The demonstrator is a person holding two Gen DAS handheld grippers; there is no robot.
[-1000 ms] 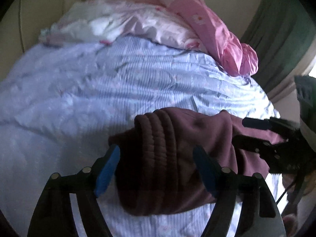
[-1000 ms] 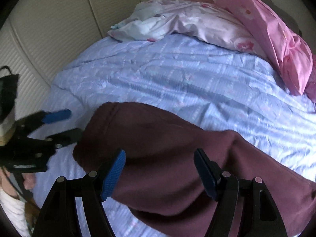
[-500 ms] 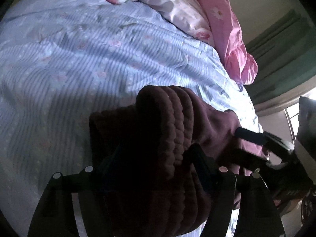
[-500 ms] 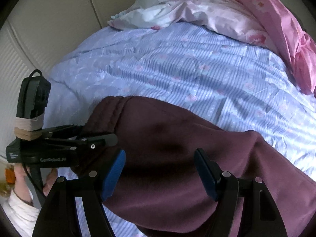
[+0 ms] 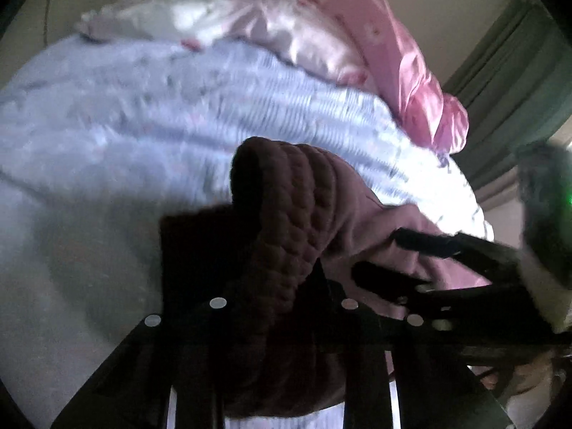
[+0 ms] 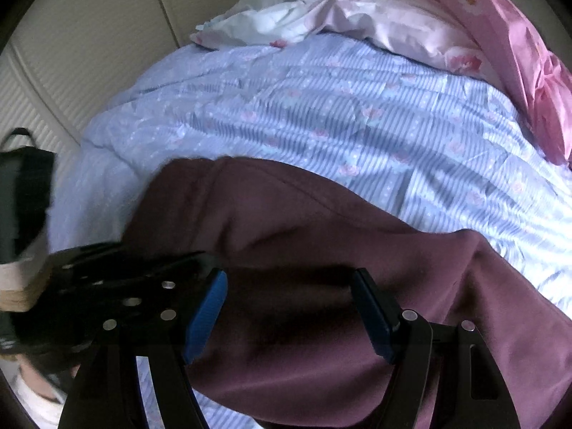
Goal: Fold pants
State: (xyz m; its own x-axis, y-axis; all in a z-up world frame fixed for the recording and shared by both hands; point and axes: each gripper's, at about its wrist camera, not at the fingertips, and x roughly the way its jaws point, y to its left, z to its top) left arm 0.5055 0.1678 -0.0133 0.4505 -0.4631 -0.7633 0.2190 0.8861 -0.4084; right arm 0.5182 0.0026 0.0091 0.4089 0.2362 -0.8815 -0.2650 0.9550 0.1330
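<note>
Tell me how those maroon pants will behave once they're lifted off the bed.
Probably floppy: the pants drape in soft folds over the bedspread, so free parts should sag. The thick ribbed waistband, bunched in the left hand-held gripper, may hold some shape. The fabric looks matte and fleecy, so it likely won't slip.

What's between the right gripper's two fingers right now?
Only the maroon pants, seen in the right wrist view: the right gripper stands open over them, blue pads apart.

A blue striped bedspread [image 6: 321, 114] covers the bed, pink bedding [image 6: 518, 53] heaped beside a green curtain [image 5: 518, 82]
</note>
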